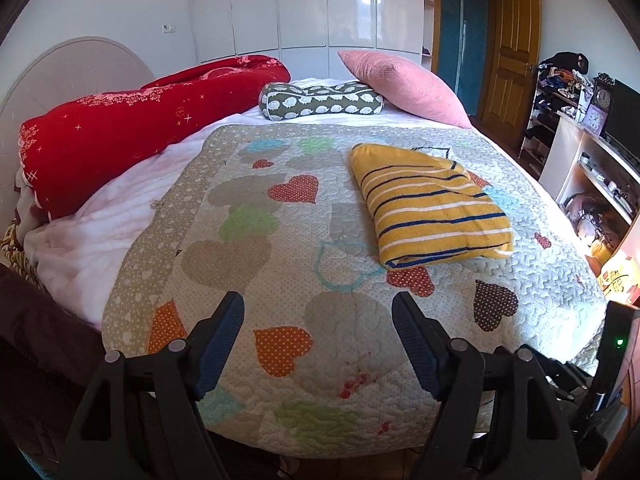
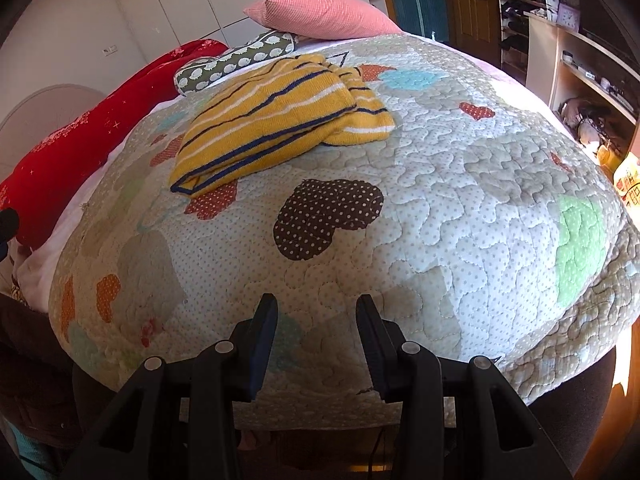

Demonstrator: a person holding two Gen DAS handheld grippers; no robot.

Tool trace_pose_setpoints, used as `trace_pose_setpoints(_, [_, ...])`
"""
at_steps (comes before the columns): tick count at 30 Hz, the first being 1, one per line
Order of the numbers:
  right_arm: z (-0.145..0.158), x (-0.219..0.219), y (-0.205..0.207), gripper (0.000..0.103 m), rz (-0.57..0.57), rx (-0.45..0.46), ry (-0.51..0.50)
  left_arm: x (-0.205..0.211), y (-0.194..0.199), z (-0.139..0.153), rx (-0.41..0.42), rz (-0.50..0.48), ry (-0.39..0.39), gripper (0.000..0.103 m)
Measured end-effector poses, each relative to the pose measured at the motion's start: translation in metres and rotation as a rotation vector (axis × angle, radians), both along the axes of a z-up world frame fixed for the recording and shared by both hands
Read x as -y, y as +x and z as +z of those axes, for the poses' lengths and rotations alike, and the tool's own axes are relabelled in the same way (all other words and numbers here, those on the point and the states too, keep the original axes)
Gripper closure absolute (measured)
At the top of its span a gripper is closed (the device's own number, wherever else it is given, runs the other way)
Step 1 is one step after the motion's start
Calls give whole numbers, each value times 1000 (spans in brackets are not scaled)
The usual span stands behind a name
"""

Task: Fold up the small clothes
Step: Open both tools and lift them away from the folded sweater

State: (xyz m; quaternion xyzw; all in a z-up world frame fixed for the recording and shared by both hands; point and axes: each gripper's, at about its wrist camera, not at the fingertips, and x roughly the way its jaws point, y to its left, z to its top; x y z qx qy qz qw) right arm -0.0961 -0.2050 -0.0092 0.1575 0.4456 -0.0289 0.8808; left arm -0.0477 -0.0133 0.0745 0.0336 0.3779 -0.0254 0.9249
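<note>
A small yellow knit garment (image 1: 434,204) with navy and white stripes lies folded into a thick bundle on the heart-patterned quilt (image 1: 280,264). In the right wrist view the same striped garment (image 2: 280,120) rests far ahead, its folded edge toward me. My left gripper (image 1: 318,308) hovers over the quilt's near edge, well short and left of the garment, open wide with nothing between its fingers. My right gripper (image 2: 317,310) stands over the near edge of the quilt (image 2: 440,220) too, jaws partly apart and empty, the garment well beyond its tips.
A red duvet roll (image 1: 132,124), a green patterned bolster (image 1: 320,102) and a pink pillow (image 1: 404,84) lie along the far side of the bed. White shelves with clutter (image 1: 592,168) stand to the right. White wardrobe doors (image 1: 304,4) fill the back wall.
</note>
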Motion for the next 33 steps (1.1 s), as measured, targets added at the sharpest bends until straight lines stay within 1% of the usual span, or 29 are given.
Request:
trace_pose_setpoints(4, [7,4,5,59,4,47,-74,6,20,-18,-87,-2,-26,27])
trace_pose_setpoints(7, [10,16,10,56,-18,67,-111,19,31,-24,-106,-10,-1,27])
trace_pose_setpoints(10, [6,37,16,54,-59,64,-94,36,40,-29,-119,-27,37,28])
trace_pose_setpoints(15, [-8,71,27,53,-111,38,-38,62,59,-41,-158,-56,87,27])
trace_pose_setpoints(19, [-6,81,34,53,-88,64,-24,81,71,-53,-200,-75,106,28])
trace_pose_setpoints(24, [1,89,44,53,-54,86,-21,102,80,-59,-220,-97,132,27])
trace_pose_setpoints(33, [-3,110,58,52,-47,66,8,117,92,-60,-235,-89,134,28])
